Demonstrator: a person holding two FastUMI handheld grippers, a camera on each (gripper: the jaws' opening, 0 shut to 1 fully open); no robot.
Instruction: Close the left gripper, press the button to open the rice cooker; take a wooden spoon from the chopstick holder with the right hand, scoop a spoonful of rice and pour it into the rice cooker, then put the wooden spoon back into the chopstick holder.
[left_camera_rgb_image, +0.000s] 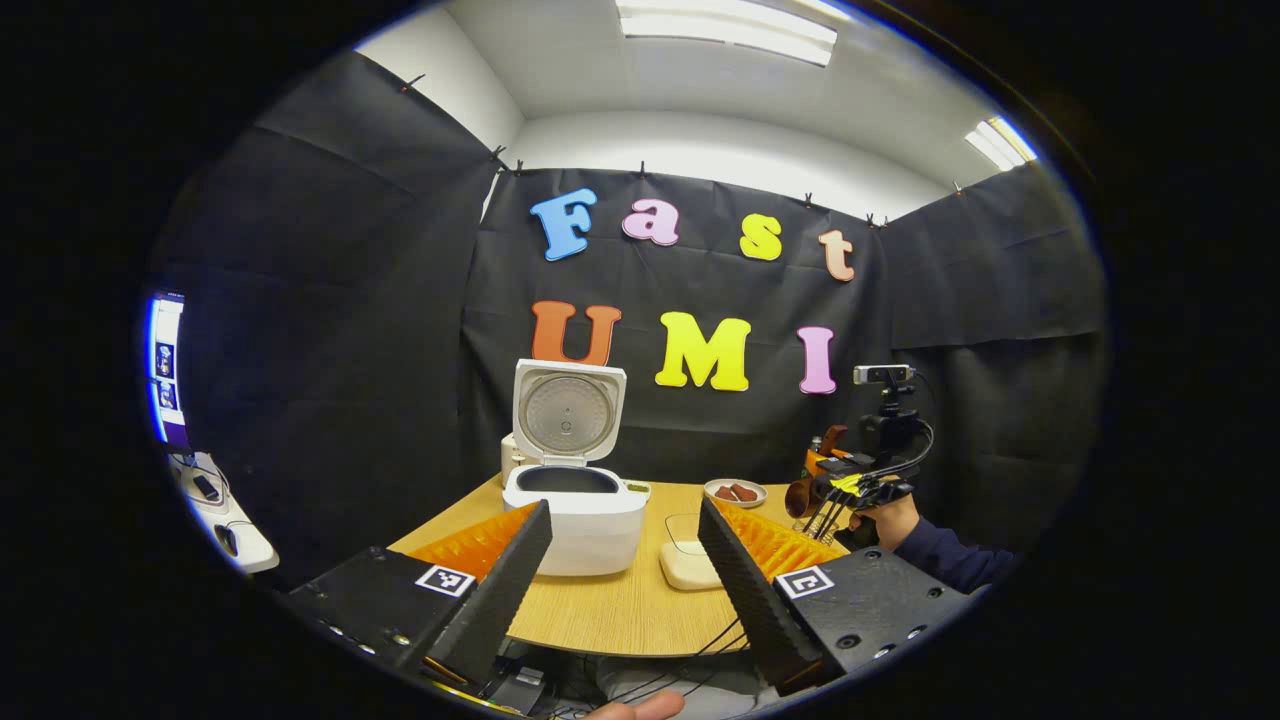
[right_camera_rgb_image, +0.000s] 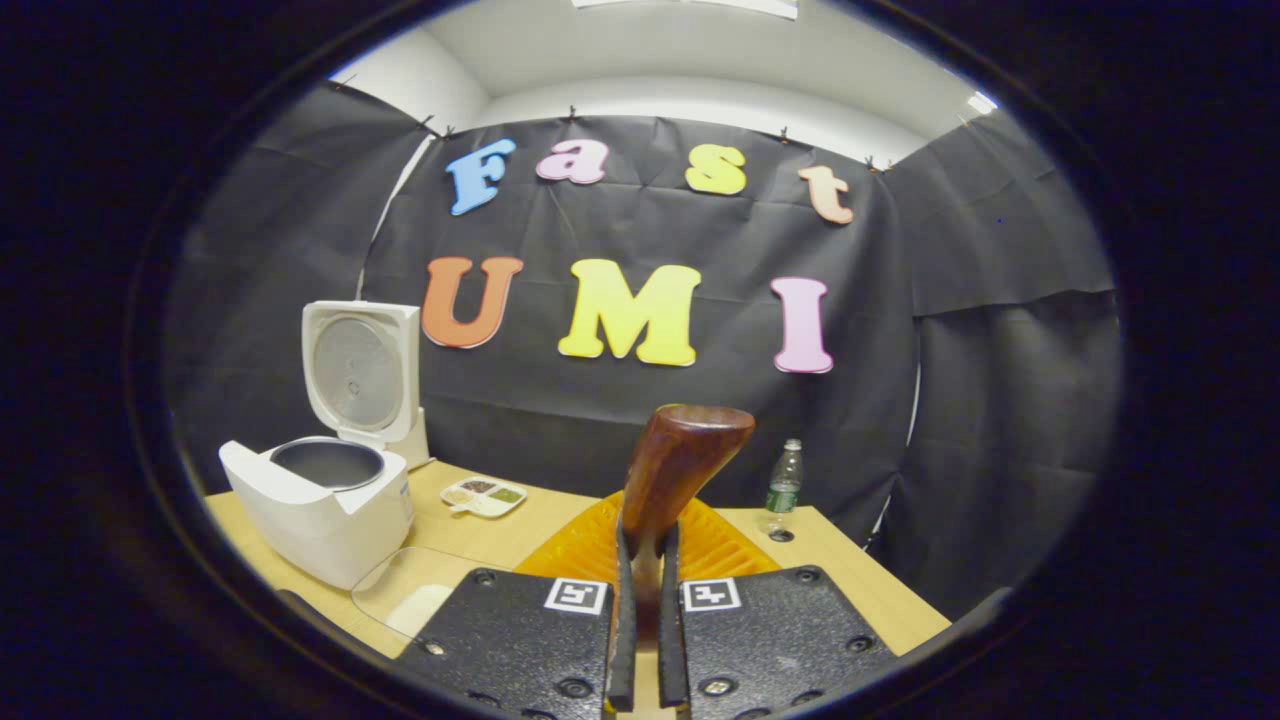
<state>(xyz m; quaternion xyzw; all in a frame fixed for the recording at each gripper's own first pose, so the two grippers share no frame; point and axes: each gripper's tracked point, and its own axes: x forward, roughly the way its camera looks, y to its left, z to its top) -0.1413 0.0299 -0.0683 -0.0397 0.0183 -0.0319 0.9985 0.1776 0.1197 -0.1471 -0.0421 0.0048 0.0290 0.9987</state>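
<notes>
Rice cooker (left_camera_rgb_image: 577, 505) stands open on the wooden table (left_camera_rgb_image: 620, 605) in the left gripper view, its lid upright and the dark pot mouth exposed; the inside of the pot cannot be made out from this angle. The left gripper (left_camera_rgb_image: 622, 575) is held low at the near edge of the table with its two fingers spread wide apart, nothing between them, the cooker framed in the gap. A cream-coloured flat container (left_camera_rgb_image: 688, 565) with a clear lid lies just right of the cooker, partly cut off by the right-hand finger. Farther back sits a small dish (left_camera_rgb_image: 735, 492) holding brownish pieces too small to identify. At the right, a hand (left_camera_rgb_image: 885, 520) in a dark sleeve holds the right gripper (left_camera_rgb_image: 835, 490), with a brown rounded end protruding from it; its finger positions are too cluttered by cables to judge from here. A camera on a stand (left_camera_rgb_image: 885, 400) rises behind it. A fingertip intrudes at the bottom edge. In the right gripper view, the right gripper (right_camera_rgb_image: 640, 560) has its fingers pressed close together on the wooden spoon (right_camera_rgb_image: 675, 470), which stands upright between them; only the upper brown part of the spoon is visible, the lower part being hidden by the fingers. The rice cooker (right_camera_rgb_image: 320, 505) stands at the left, lid raised, pot grey inside. A small divided tray (right_camera_rgb_image: 484, 495) lies beside it, a clear lid (right_camera_rgb_image: 410, 590) nearer, and a plastic bottle (right_camera_rgb_image: 784, 490) stands at the far right of the table (right_camera_rgb_image: 850, 570).
</notes>
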